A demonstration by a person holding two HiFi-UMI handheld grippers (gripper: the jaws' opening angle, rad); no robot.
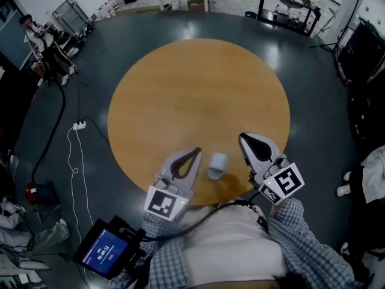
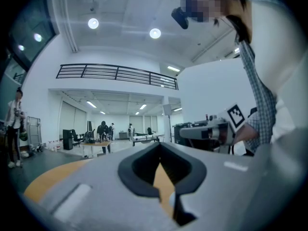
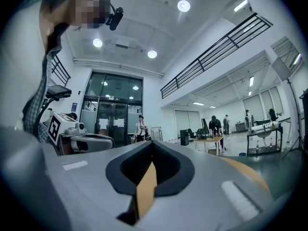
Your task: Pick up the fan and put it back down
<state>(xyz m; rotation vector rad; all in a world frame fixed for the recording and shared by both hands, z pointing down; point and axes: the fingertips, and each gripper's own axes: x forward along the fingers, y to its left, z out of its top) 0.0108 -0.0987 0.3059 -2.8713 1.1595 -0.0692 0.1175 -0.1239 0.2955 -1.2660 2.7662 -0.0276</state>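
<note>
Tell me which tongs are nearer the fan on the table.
Left. The left tongs are just to the left of the fan, with a small gap between. The right tongs are farther off on its right, tips reaching past it. Neither touches it.

A round brown table (image 1: 198,101) fills the middle of the frame. It stands on a dark grey floor (image 1: 313,89). One small white fan (image 1: 217,165) lies on the table, near its lower edge.
</note>
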